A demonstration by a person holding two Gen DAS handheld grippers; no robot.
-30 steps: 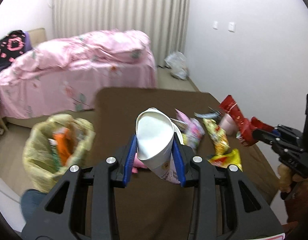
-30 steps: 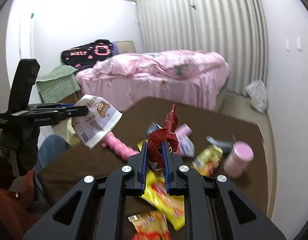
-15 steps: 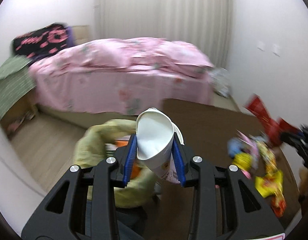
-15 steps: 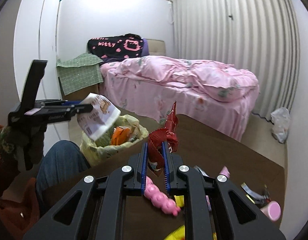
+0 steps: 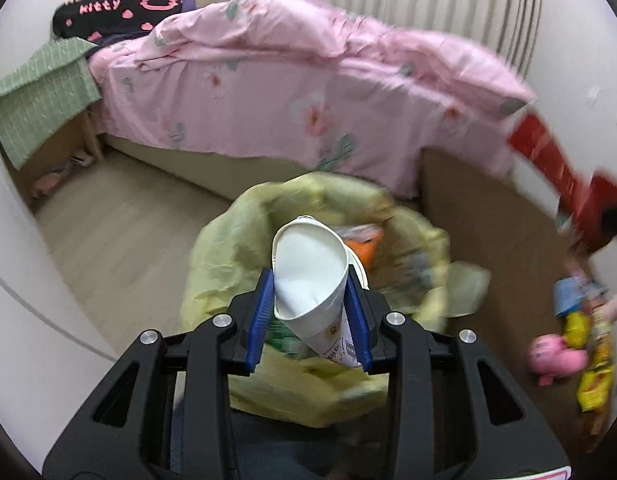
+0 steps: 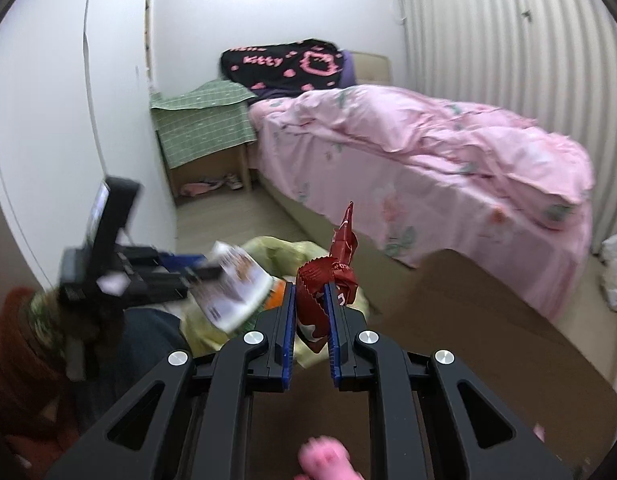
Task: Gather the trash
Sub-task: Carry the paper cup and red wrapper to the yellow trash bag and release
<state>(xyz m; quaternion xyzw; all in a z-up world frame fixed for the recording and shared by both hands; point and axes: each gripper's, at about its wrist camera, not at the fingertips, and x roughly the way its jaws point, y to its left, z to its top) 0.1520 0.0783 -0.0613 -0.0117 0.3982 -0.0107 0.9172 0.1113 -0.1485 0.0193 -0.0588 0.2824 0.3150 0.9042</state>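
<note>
My left gripper [image 5: 310, 312] is shut on a squashed white paper cup [image 5: 312, 276] and holds it right above the open yellow-green trash bag [image 5: 224, 256], which has orange trash inside. The cup [image 6: 234, 292] and bag [image 6: 276, 250] also show in the right wrist view. My right gripper [image 6: 310, 320] is shut on a crumpled red wrapper [image 6: 328, 276] over the brown table's [image 6: 468, 320] left edge, to the right of the bag. The red wrapper [image 5: 556, 168] shows blurred at the right of the left wrist view.
A bed with a pink quilt [image 5: 308, 80] stands behind the bag. Several wrappers [image 5: 588, 344] and a pink toy [image 5: 556, 356] lie on the table [image 5: 488, 216]. A green-covered side table [image 6: 200, 124] stands by the wall. The person's leg [image 6: 140, 344] is beside the bag.
Both grippers swung left from over the table toward the trash bag. The cup now hangs over the bag's opening, and the red wrapper has come close beside it.
</note>
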